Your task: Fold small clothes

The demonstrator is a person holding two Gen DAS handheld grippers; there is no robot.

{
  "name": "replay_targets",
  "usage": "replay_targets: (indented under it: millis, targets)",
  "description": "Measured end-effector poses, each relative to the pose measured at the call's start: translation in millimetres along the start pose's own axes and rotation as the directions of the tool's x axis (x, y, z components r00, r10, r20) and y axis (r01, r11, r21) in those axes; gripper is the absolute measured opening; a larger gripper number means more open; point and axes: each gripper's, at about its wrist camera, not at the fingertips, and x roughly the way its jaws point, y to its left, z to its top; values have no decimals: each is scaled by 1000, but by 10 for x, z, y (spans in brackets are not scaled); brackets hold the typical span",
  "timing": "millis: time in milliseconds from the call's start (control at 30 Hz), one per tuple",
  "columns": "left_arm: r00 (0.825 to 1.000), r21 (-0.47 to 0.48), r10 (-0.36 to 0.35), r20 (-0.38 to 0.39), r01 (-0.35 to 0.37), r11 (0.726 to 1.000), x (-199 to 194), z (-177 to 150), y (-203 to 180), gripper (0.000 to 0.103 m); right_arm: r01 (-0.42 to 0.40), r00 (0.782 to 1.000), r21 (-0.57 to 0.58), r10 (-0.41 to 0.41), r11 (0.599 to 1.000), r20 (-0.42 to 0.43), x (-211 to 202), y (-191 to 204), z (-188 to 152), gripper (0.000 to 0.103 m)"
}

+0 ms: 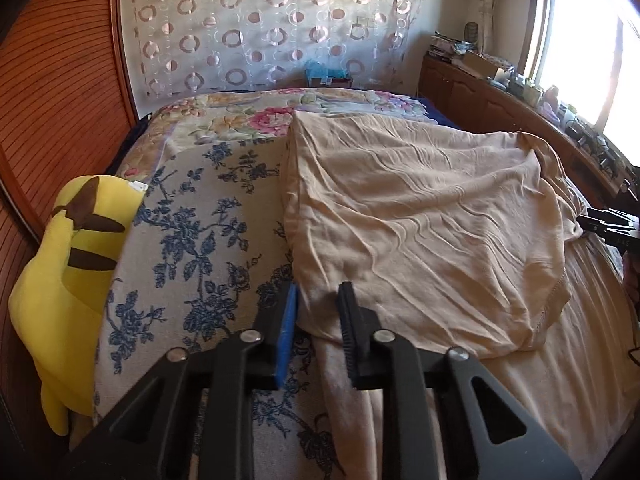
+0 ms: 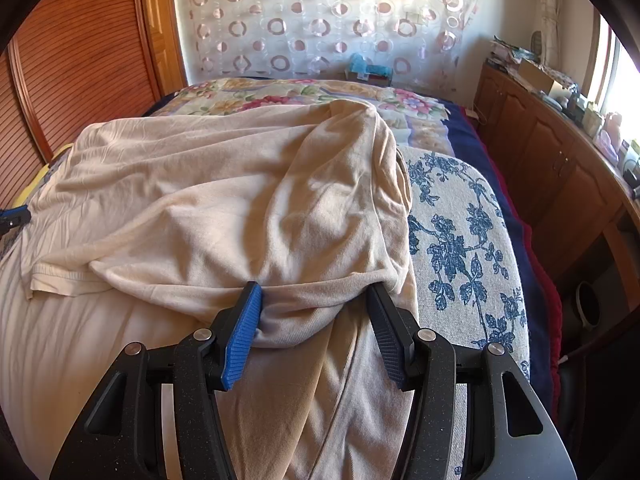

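A soft cream-colored top [image 1: 420, 216] is lying spread out on the bed, and it is all wrinkly. One part of it is lying folded over the rest, with a stitched hem curving along the near edge. In the right wrist view the same cloth [image 2: 224, 216] is bunching up into a hump in the middle, and a thin piece is hanging down toward the front
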Motion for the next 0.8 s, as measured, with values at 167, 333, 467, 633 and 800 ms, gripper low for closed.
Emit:
replay_targets:
  millis: [167, 333, 467, 633, 800]
  targets:
    - [999, 62, -10, 49, 7, 998, -124, 23, -173, 4, 0, 1000, 0, 0, 1000, 0, 1, -3, -2, 55]
    - [1000, 70, -13, 7, 13, 997, -37, 88, -198, 5, -1, 1000, 1, 1, 1000, 0, 1, -4, -2, 55]
    - [999, 85, 1, -44, 3, 996, 89, 65, -229, 10, -1, 1000, 1, 1, 1000, 0, 2, -7, -3, 55]
    - [1000, 152, 19, -14, -16, 988, 34, 24, -340, 3, -1, 1000, 1, 1, 1000, 1, 1, -4, -3, 55]
    - [997, 131, 16, 72, -25, 991, -208, 106, -341, 2, -23, 999, -20, 24, 1000, 22, -44, 6, 18, 3]
